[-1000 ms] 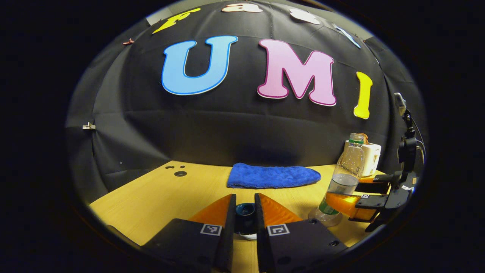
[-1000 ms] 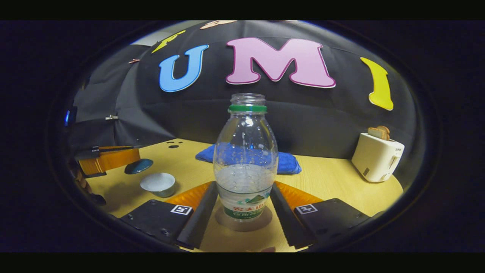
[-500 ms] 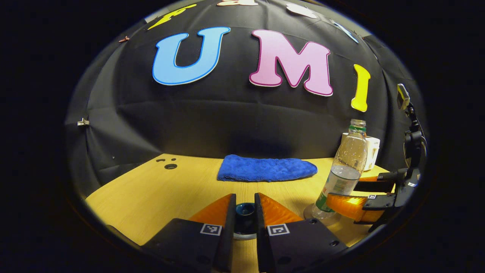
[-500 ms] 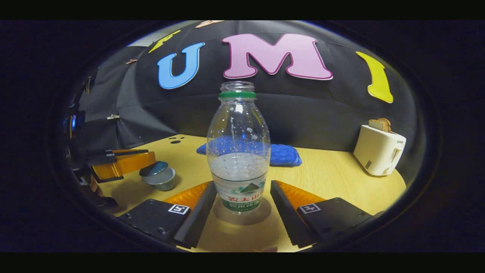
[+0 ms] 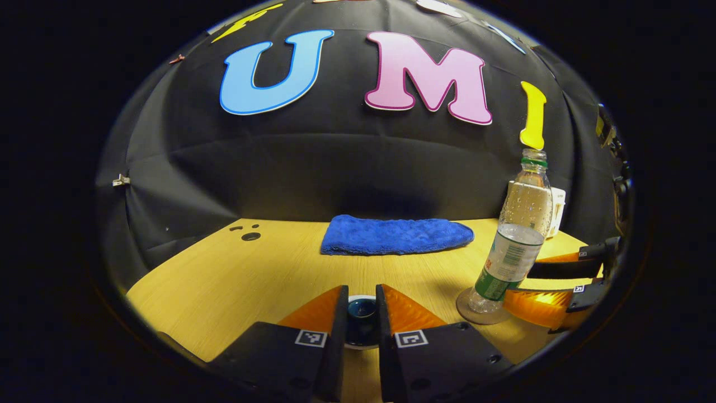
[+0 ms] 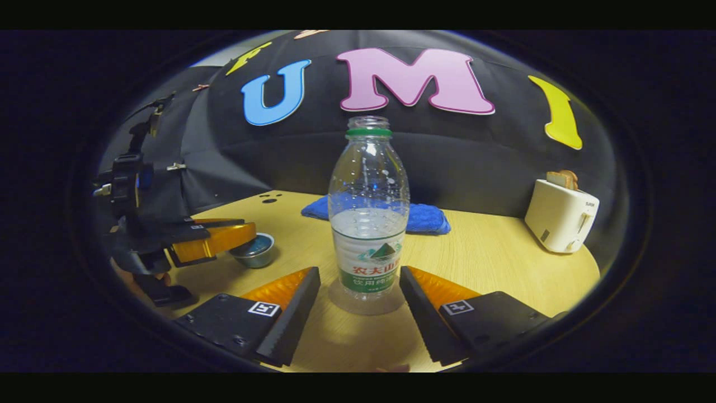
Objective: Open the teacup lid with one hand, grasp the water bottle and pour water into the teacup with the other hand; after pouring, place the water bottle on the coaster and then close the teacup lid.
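Note:
A clear water bottle (image 6: pixel 367 224) with no cap stands upright on a round coaster (image 6: pixel 366 302). My right gripper (image 6: pixel 359 275) is open, its fingers a little apart from the bottle on either side. In the left gripper view the bottle (image 5: pixel 517 235) and coaster (image 5: pixel 480 309) stand at the right, with the right gripper (image 5: pixel 551 282) behind them. My left gripper (image 5: pixel 361 313) is shut on the knob of the dark blue lid (image 5: pixel 361 309). In the right gripper view the lid (image 6: pixel 259 244) lies on the small teacup (image 6: pixel 254 256) under the left gripper (image 6: pixel 238 235).
A folded blue towel (image 5: pixel 394 235) lies at the back of the wooden table (image 5: pixel 224 280). A white toaster (image 6: pixel 561 221) with toast in it stands at the back right. Small holes (image 5: pixel 250 236) mark the table's far left.
My left gripper has brought the lid down from above the cup onto it. My right gripper has drawn back a little from the bottle, which stays on the coaster.

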Motion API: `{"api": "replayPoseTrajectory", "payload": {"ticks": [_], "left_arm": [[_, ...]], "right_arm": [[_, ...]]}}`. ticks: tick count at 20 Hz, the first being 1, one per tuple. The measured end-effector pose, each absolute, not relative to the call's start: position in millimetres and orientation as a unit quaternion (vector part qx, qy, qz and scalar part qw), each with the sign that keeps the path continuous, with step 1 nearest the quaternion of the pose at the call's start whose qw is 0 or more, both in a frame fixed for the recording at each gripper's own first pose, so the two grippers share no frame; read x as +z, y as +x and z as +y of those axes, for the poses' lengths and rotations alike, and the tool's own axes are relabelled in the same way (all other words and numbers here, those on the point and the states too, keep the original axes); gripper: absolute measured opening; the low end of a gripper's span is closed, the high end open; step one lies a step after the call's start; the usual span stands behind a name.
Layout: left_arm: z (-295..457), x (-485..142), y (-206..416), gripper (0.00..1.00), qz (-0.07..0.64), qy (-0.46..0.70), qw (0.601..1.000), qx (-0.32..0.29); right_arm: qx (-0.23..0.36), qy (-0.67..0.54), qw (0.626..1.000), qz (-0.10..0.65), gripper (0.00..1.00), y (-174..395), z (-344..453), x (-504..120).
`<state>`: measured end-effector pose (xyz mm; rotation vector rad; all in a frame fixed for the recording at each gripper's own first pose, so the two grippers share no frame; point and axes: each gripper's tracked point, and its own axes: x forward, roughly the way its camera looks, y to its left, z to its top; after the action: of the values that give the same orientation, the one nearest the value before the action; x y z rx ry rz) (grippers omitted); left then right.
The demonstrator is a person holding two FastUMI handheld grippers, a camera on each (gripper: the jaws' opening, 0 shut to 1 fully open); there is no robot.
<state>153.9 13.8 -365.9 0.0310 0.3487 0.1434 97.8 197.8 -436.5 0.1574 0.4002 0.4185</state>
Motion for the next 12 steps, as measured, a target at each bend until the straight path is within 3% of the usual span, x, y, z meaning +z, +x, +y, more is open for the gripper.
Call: {"api": "replayPoseTrajectory", "payload": {"ticks": [2,5,7,12], "left_arm": [[12,-366,154,0.29,0.174,0.026,0.982,0.07],[10,-367,155,0.39,0.175,0.027,0.982,0.068],[10,-364,154,0.36,0.171,0.024,0.983,0.067],[6,-347,151,0.42,0.156,0.039,0.985,0.062]], "right_arm": [[0.209,0.079,0.955,0.194,0.89,93,198,-431],[0.207,0.094,0.954,0.193,0.89,88,196,-423],[0.203,0.097,0.956,0.19,0.89,87,191,-417],[0.194,0.092,0.959,0.187,0.89,82,177,-407]]}}
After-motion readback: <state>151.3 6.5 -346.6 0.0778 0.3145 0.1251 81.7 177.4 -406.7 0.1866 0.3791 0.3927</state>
